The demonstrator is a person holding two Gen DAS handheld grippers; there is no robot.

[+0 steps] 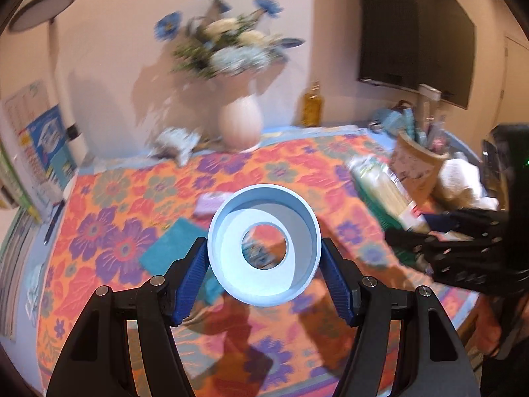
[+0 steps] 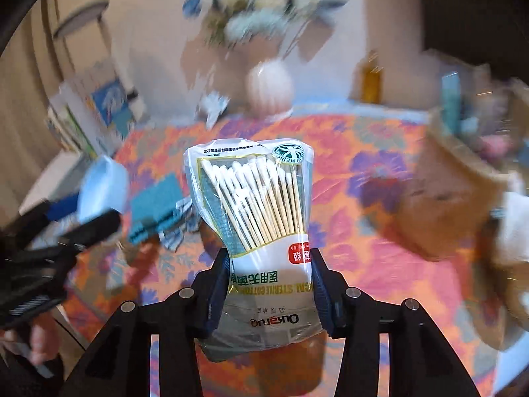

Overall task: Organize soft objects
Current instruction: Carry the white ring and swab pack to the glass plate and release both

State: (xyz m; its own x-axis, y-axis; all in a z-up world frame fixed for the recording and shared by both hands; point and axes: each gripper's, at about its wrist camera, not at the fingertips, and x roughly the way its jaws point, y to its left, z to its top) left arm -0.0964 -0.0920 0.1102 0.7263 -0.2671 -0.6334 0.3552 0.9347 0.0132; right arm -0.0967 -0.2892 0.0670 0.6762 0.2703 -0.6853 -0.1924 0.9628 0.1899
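Holding one item in each claw above the flowered tablecloth (image 1: 139,198).

The left gripper (image 1: 264,261) clamps one pale blue roll of tape (image 1: 264,244) by its sides, hole facing the camera; the right gripper (image 2: 269,284) pinches one bag of cotton swabs (image 2: 254,198) near its bottom, so the bag stands upright, probably ready for sorting. On the cloth lie one teal cloth (image 1: 172,248) and one lilac pack (image 1: 211,203); behind stand one vase (image 1: 239,122), one amber bottle (image 1: 312,106) and one paper bag (image 1: 416,165).

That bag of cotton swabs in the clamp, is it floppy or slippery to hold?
The bag of cotton swabs probably stays fairly stiff: it stands upright above the right tool. Its glossy plastic looks slippery, so it might slide. It is likely light, since it holds only thin sticks.
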